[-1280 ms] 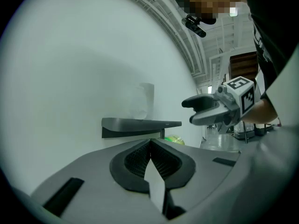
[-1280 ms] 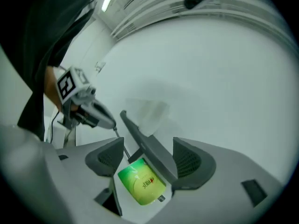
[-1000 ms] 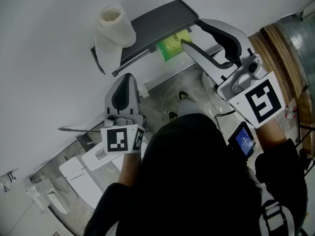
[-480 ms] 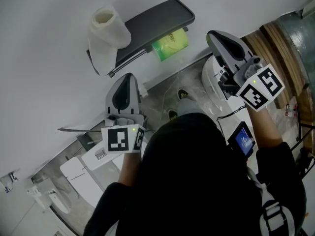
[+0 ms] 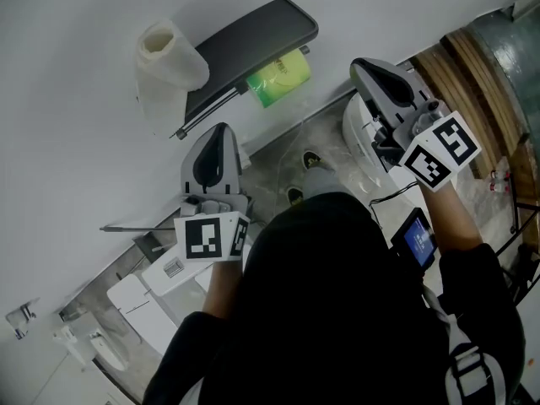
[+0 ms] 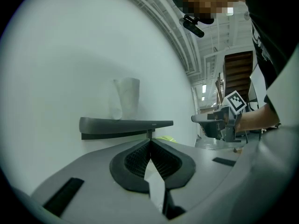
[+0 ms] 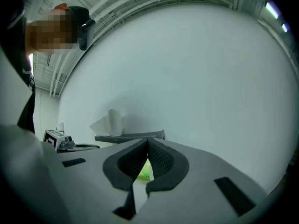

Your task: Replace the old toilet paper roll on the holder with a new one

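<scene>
Claws, status: my left claw [image 6: 150, 143] is closed, its pads meeting at the tip with nothing between them. My right claw [image 7: 147, 143] is also closed and empty. The left claw points level at the holder [image 5: 249, 45], near it but not touching. The right claw sits off the holder's right end, also clear of it.

Holder: dark, flat-topped, fixed to the wall [image 5: 76, 159]. A green item [image 5: 280, 78] sits just under the holder toward its right end. I cannot tell what it is.

Roll [image 5: 167, 57]: white, standing upright on top of the holder at its left end, core opening upward. A loose sheet trails off its side.

Handling, as I judge it:
- Weight: light. Little grip force is needed.
- Body: soft and crushable. A hard squeeze would flatten it out of round.
- Paper: tears easily, and the loose sheet will unwind if it snags on the holder.
- Core: probably the stiffest part.

Grip point: I would open one claw wide and take the roll across its middle, clear of the loose sheet. Alternatively, I would put one jaw down the core and the other against the outer wall, then close only until the paper gives slightly.
</scene>
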